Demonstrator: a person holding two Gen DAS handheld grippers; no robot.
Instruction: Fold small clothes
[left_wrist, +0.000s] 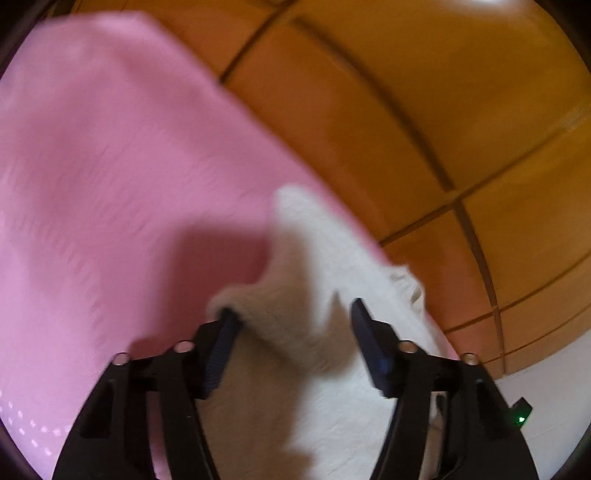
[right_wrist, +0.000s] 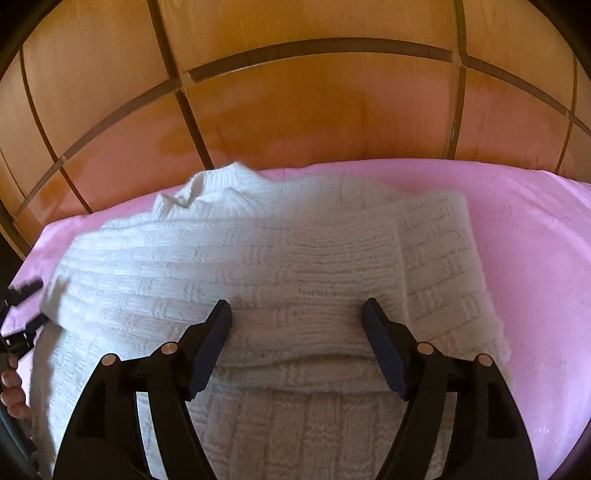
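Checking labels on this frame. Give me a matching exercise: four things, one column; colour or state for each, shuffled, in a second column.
Things:
1. sweater
2. sheet
3. wall panels
4. right hand-held gripper

Colour or state:
A. pink, spread under the garment
B. open, above the knit
C. white knit, partly folded
D. orange-brown wood

Pairs: 1-C, 2-A, 3-D, 4-B
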